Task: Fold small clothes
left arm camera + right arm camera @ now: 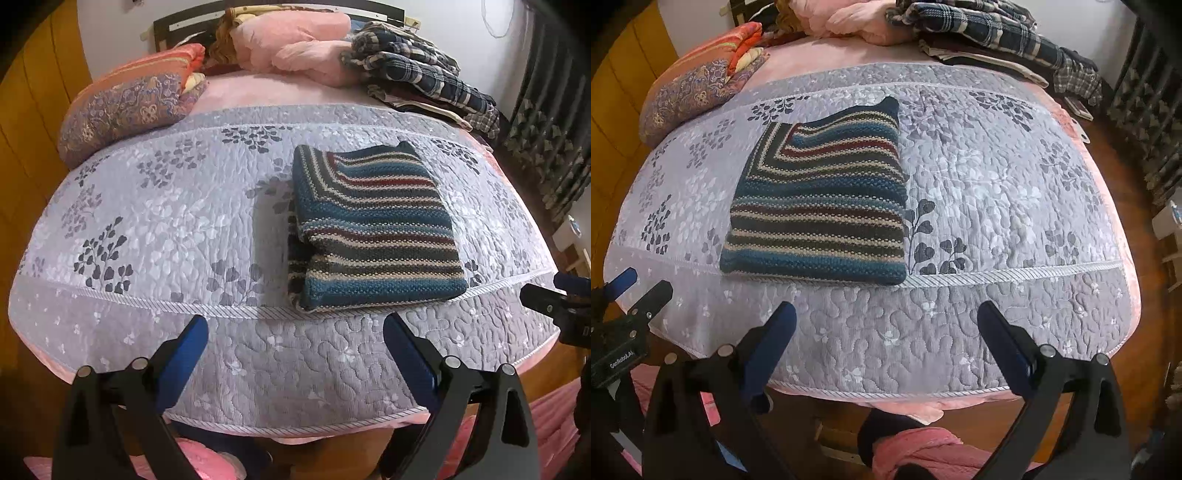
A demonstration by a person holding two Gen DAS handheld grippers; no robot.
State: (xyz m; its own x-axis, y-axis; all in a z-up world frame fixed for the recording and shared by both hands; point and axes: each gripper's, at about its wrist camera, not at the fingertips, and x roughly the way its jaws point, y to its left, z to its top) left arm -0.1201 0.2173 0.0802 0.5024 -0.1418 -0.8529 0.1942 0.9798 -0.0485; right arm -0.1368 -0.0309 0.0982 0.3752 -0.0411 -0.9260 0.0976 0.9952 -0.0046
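Spread over the bed, a grey quilted coverlet (155, 229) with stitched leaf sprigs and a corded border gives us our working surface, its pink underlayer showing at the edges. We see the striped knit sweater (373, 229) folded into a thick rectangle near the front border cord, its bands of teal, maroon, cream and charcoal running crosswise, with one panel's stripes turned at an angle near the top left corner. Nothing lies between us and it; the strip of coverlet in front is bare quilting. At the far end we see a patterned purple-and-orange pillow (122, 110) on the left, a heap of pink bedding (306, 48) in the middle, and a rumpled pile of navy plaid clothes (413, 70) on the right, all well apart from the sweater. Our left gripper (295, 332) hovers over the front edge with its blue-padded fingers spread wide and holding nothing; our right gripper (886, 321) does likewise, jaws wide and empty. From the left wrist view the sweater sits right of centre and its layered folds show along the left side; from the right wrist view it sits left of centre and presents a flatter face. Only the right wrist view shows pink cloth (923, 450) below the bed's edge.
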